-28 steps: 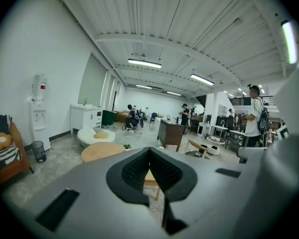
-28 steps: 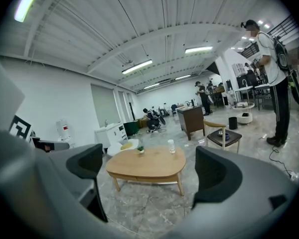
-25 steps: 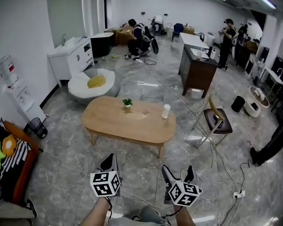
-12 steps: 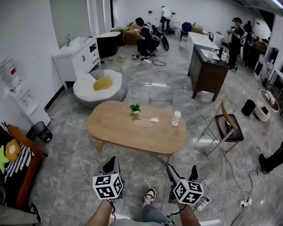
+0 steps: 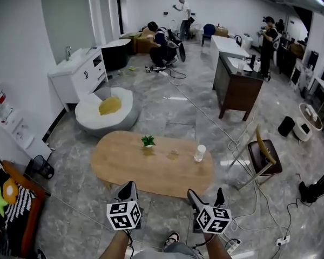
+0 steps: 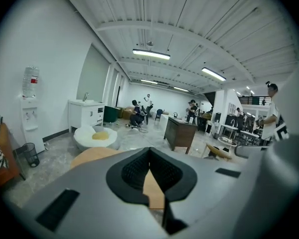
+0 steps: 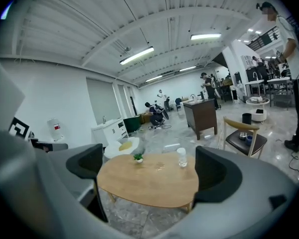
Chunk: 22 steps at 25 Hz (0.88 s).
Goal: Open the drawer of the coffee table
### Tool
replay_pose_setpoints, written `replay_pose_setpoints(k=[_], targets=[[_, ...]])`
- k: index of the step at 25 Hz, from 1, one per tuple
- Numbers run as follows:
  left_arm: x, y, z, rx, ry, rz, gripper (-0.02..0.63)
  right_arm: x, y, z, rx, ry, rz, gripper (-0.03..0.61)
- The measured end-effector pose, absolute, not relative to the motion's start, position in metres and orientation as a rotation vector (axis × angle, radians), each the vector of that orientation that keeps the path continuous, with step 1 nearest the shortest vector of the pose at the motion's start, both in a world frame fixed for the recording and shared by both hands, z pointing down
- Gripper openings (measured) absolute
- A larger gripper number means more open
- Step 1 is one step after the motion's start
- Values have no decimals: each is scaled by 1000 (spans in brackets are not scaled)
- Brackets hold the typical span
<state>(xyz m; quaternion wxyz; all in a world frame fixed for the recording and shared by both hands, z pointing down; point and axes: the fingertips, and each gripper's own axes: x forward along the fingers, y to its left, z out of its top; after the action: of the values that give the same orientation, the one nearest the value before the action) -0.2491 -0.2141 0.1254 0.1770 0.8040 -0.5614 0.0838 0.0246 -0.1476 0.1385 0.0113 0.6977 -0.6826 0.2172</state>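
The oval wooden coffee table [image 5: 151,165] stands on the marble floor just beyond both grippers; no drawer shows on it in any view. A small potted plant [image 5: 148,141] and a clear cup [image 5: 200,153] sit on its top. My left gripper [image 5: 128,190] hovers in front of the table's near edge with its jaws shut and nothing in them; between its pads [image 6: 131,171] only a sliver of the tabletop shows. My right gripper [image 5: 204,196] is held beside it, open and empty, and its view frames the table [image 7: 148,179], plant [image 7: 138,158] and cup [image 7: 182,158].
A wooden chair [image 5: 265,155] stands right of the table, with cables [image 5: 252,197] and a power strip [image 5: 233,245] on the floor near my feet. A white round seat [image 5: 104,110], a white cabinet [image 5: 78,74], a dark desk [image 5: 236,86] and several people lie beyond. A wire bin [image 5: 39,168] is at the left.
I have stepped toward the coffee table; its near edge now lies just ahead of both grippers. The grippers keep the same pose, left shut and right open.
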Motion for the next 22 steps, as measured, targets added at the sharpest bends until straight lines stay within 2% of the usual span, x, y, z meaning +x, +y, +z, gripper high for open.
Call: replay_pose_setpoints(k=[5, 13, 22], targets=[[-227, -254, 135, 2287, -1556, 272, -9, 40, -188, 151, 2174, -2112, 712, 584], [-229, -288, 167, 2258, -1476, 339, -9, 31, -212, 176, 2168, -2051, 798, 584], [-212, -319, 191, 2301, -1306, 402, -9, 32, -204, 193, 2248, -1919, 853, 578]])
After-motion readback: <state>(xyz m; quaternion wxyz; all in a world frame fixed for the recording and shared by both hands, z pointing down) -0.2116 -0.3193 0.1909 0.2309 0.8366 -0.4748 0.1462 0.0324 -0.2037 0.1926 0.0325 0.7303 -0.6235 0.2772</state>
